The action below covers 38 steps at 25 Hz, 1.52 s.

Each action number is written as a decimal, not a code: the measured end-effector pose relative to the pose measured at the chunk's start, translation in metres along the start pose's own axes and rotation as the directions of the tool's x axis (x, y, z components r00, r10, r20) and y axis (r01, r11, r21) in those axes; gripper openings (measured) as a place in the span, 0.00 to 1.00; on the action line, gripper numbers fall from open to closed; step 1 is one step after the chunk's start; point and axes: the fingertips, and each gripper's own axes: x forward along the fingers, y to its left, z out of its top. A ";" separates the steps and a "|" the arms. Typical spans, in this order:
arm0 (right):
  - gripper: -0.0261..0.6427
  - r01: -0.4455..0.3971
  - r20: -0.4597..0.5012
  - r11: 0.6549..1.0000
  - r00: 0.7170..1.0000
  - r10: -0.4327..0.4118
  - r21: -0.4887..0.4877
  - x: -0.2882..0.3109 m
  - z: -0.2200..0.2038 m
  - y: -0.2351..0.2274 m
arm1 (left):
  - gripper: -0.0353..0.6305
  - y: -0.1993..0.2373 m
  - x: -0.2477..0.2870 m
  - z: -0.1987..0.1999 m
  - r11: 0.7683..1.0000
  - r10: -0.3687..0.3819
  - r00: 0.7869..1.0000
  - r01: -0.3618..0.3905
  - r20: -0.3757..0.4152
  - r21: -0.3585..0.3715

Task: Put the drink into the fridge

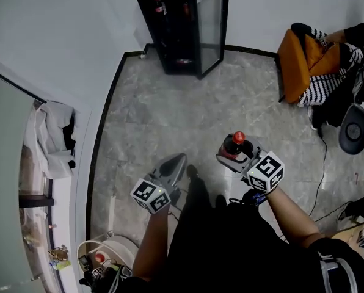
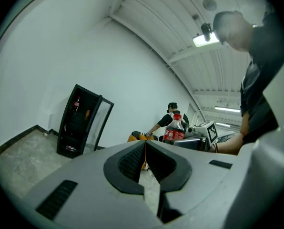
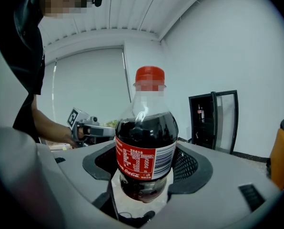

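Note:
A cola bottle point(image 3: 146, 147) with a red cap and red label stands upright between the jaws of my right gripper point(image 3: 147, 168), which is shut on it. From the head view the bottle point(image 1: 234, 145) shows above the right gripper point(image 1: 238, 154). My left gripper point(image 1: 174, 163) is shut with nothing in it; its jaws meet at the tips point(image 2: 144, 144). The black fridge point(image 1: 185, 26) stands against the far wall with its glass door point(image 1: 209, 23) swung open and bottles on its shelves. The left gripper view shows the fridge point(image 2: 77, 120) at the left and the bottle point(image 2: 174, 129) at the right.
A grey stone floor point(image 1: 170, 121) lies between me and the fridge. At the right a person in a striped top sits by an orange bag point(image 1: 301, 60), with cables on the floor. A counter with cloths point(image 1: 54, 139) runs along the left, and a white bucket point(image 1: 105, 255) stands near my feet.

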 end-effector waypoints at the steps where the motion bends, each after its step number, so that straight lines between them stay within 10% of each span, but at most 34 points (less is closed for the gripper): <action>1: 0.49 0.008 -0.001 1.000 1.000 -0.008 0.000 0.010 0.004 -0.010 | 0.07 0.012 0.008 0.003 1.000 -0.009 1.000 0.009 0.001 -0.010; 22: 0.49 0.074 -0.003 0.996 0.997 -0.074 -0.042 0.210 0.101 -0.124 | 0.07 0.213 0.087 0.136 0.992 -0.122 0.991 0.120 0.052 0.042; 38: 0.49 -0.038 0.005 0.999 0.999 0.038 -0.035 0.315 0.147 -0.269 | 0.07 0.342 0.229 0.199 0.996 -0.083 0.997 0.083 0.005 0.038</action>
